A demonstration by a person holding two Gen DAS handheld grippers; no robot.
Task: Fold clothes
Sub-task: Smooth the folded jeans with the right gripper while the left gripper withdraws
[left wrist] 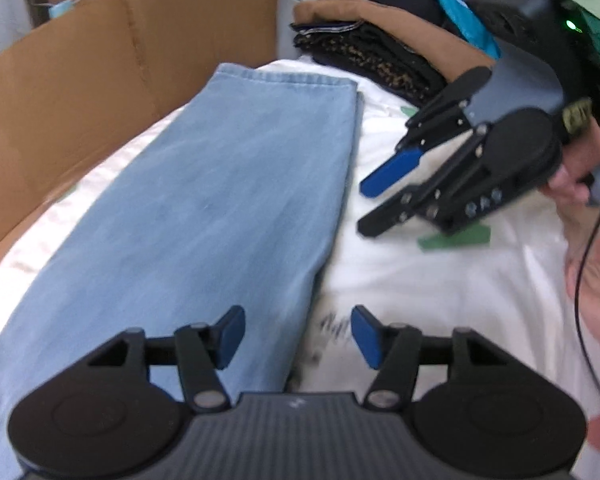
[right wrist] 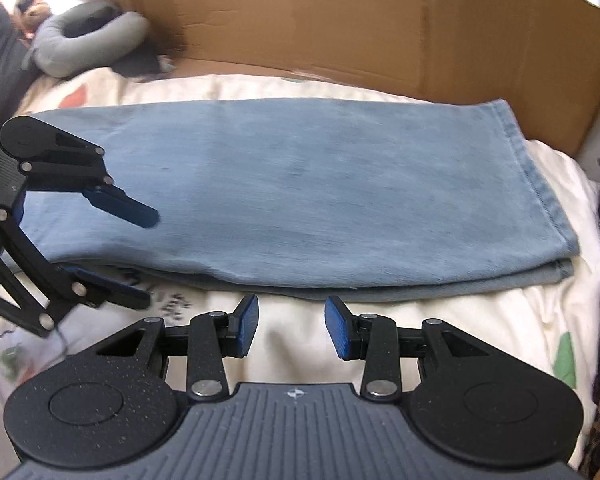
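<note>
Left wrist view: left gripper [left wrist: 298, 336] wide open, empty, at bottom centre. Folded jeans [left wrist: 236, 200] run centre to upper left on white sheet [left wrist: 440, 280]. Right gripper [left wrist: 366, 208] at right, parted, empty.

Right wrist view: right gripper [right wrist: 292, 328] open, holding nothing; jeans [right wrist: 300, 184] across mid-frame, cardboard box [right wrist: 380, 20] behind.
</note>
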